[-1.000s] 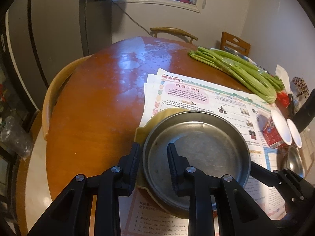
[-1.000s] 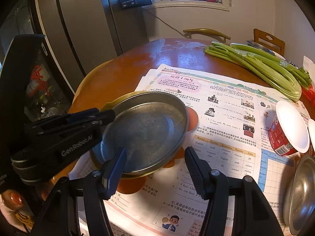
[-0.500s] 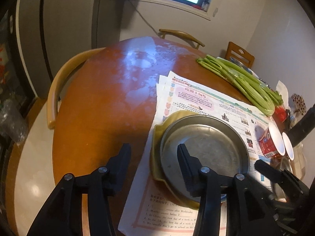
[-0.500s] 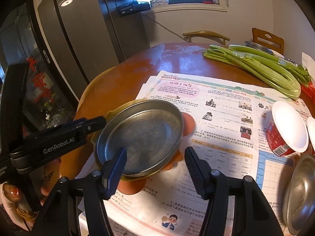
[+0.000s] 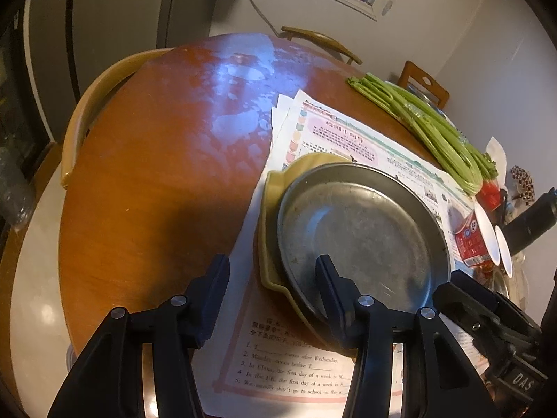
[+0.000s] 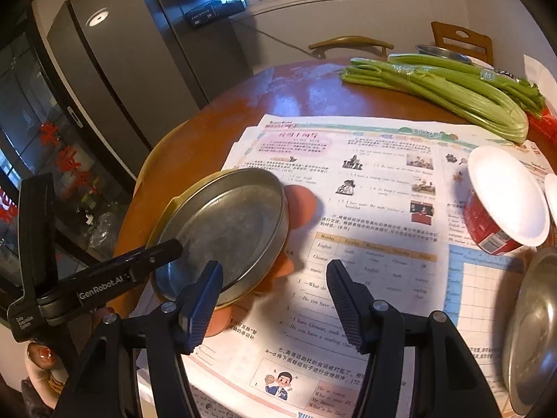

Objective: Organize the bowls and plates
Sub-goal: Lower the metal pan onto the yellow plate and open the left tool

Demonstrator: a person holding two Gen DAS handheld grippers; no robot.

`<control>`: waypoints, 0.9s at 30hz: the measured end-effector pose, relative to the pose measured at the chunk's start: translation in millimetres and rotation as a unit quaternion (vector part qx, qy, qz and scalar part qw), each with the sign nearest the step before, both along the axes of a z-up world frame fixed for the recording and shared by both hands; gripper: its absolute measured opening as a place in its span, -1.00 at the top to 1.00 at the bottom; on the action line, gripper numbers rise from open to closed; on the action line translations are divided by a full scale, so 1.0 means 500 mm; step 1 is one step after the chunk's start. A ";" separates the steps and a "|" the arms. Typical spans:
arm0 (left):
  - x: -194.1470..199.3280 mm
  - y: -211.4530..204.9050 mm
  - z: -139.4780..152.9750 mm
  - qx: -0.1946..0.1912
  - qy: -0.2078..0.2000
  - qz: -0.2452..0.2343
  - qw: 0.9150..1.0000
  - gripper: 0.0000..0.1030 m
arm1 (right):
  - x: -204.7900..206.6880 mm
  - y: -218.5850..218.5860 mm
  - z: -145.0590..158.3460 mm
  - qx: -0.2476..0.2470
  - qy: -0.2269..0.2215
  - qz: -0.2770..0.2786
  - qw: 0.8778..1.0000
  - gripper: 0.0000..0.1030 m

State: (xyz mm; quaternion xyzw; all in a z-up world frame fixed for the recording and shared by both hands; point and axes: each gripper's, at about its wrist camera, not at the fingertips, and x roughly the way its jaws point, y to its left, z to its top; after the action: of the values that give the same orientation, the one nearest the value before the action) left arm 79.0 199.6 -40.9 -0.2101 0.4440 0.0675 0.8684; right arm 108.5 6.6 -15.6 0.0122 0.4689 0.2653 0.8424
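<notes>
Left claw: the left gripper (image 5: 271,268) is half wide, its jaws just having been opening; the near rims of the plate and dish lie between the jaws, unpressed.
Right claw: the right gripper (image 6: 275,268) stands wide, with only paper between the jaws; its left finger (image 6: 202,299) is at the plate's 6 o'clock edge, contact unclear.
Plate: the metal plate (image 5: 362,230) sits nested in the yellow dish (image 5: 275,181), which shows at its 9 to 11 o'clock rim.
Support: both rest on the paper (image 5: 348,139) on the round table (image 5: 156,174).
Celery: the celery (image 5: 435,132) lies at 1 o'clock from the plate, well apart.
Cup: the red cup (image 6: 501,202) lies tipped at 3 o'clock.
Bowl: a metal bowl (image 6: 532,331) sits at 4 o'clock, at the right wrist view's edge.
</notes>
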 end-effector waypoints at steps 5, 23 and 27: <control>0.011 -0.017 -0.001 0.004 -0.001 -0.008 1.000 -0.03 | 0.001 0.017 -0.008 -0.003 0.003 0.013 1.000 -0.20; 0.110 -0.061 -0.002 0.009 0.008 -0.029 1.000 -0.04 | 0.056 0.007 -0.045 0.004 0.029 0.020 0.999 -0.20; 0.127 -0.068 -0.002 0.009 0.010 -0.034 0.999 -0.04 | 0.067 -0.003 -0.044 0.002 0.029 0.014 0.999 -0.20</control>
State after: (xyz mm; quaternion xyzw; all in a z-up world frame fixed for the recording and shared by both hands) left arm 142.6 165.8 -41.8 -0.1867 0.4590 0.0443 0.8675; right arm 142.2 4.9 -37.5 0.0149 0.4930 0.2779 0.8243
